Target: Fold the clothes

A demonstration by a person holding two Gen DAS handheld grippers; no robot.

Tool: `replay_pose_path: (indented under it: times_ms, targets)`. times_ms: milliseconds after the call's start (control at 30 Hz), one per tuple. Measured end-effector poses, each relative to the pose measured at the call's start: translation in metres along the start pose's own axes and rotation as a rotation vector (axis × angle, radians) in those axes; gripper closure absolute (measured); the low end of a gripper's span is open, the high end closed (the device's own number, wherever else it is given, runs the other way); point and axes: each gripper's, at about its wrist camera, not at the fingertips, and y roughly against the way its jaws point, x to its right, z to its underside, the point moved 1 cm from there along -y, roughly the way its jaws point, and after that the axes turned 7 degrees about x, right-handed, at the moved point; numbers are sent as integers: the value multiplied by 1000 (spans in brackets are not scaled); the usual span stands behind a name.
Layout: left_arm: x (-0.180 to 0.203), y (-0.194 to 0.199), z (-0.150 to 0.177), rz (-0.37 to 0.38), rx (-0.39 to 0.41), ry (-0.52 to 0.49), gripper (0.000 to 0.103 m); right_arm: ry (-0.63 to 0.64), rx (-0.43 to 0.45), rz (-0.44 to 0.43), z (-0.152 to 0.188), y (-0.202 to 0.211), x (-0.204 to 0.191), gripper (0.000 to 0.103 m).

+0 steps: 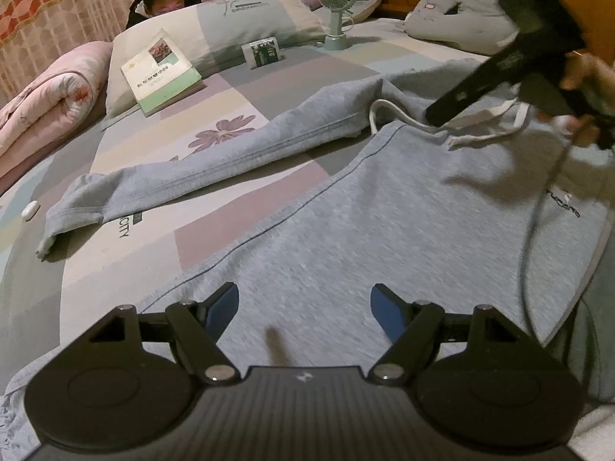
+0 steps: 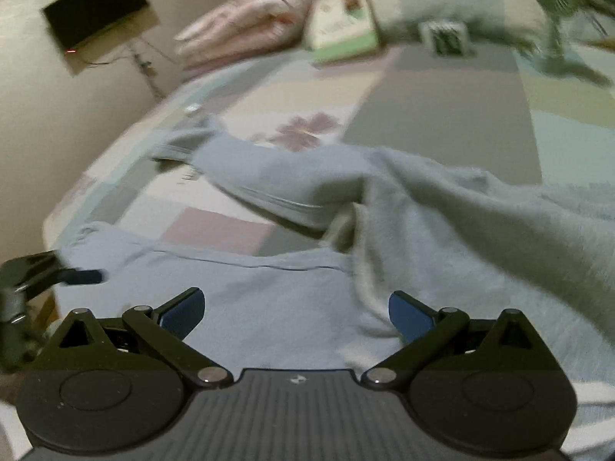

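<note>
A grey-blue hoodie [image 1: 346,207] of soft fleecy cotton lies spread flat on the bed [image 1: 215,115], its body under both tools. The left tool [image 1: 303,315] hovers over the lower part, blue pads spread, pinching nothing. The right tool [image 2: 296,315] is also spread, beside a raised fold of cloth. One long sleeve [image 1: 184,169] stretches toward the bed's left edge.

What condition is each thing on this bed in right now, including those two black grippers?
Grey-blue hoodie: spread flat on the bed, one sleeve stretched out, not yet folded.
Left gripper: open, empty, over the hoodie's body.
Right gripper: open, nothing clamped.
Book: closed, leaning on a pillow.
Desk fan: upright.
Pink quilt: rolled up.
</note>
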Motion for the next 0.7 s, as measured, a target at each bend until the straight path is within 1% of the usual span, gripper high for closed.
replay_pose_path:
  times_ms: [100, 167, 300, 400, 467, 533, 700]
  targets:
    - [-1, 1, 1, 2, -1, 0, 26, -29, -30, 6, 5, -17, 18, 0]
    - [-2, 0, 0, -1, -3, 3, 26, -19, -31, -8, 6, -16, 17, 0]
    - [-1, -1, 0, 1, -2, 4, 26, -21, -106, -68, 11, -9, 9, 0]
    - [-1, -1, 1, 6, 3, 3, 26, 43, -181, -131, 23, 5, -10, 0]
    - [-3, -1, 2, 2, 3, 6, 26, 73, -211, -156, 33, 16, -24, 0]
    - [-3, 0, 2, 0, 4, 8, 26, 75, -223, -174, 42, 26, -35, 0]
    - [-1, 4, 1, 10, 15, 3, 26, 144, -250, -149, 63, 38, -60, 0]
